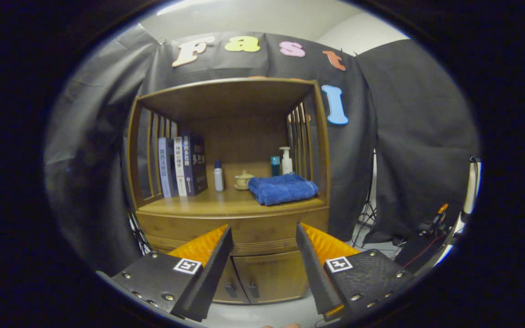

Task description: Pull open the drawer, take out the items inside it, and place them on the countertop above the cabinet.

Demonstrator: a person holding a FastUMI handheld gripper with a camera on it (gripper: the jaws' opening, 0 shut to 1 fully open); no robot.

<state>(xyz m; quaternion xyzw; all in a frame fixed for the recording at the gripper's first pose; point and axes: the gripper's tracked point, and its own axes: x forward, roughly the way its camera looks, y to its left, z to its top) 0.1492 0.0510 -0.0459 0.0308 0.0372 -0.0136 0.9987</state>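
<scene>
The gripper (265, 237) hangs in open air with its two fingers spread apart and nothing between them, facing a wooden cabinet (233, 228). The drawer (244, 230) is the closed band of wood just beyond the fingertips, seen through the gap between them, well apart from them. Its handle cannot be made out, and its contents are hidden. Directly above the drawer lies the countertop (189, 205), a shelf roofed by the cabinet's top board and fenced by slatted sides. On it stand several books (182, 166) at the left, a small bottle (218, 176), a lidded cup on a saucer (243, 180), a teal container (275, 166) and a pump bottle (285, 160) toward the back, with a folded blue towel (282, 188) at the right front. Bare wood remains in front of the books and cup. Below the drawer, two cabinet doors (253, 278) with dark handles are partly covered by the fingers. Black cloth hangs behind, and tripod legs (365, 223) stand on the floor to the right.
</scene>
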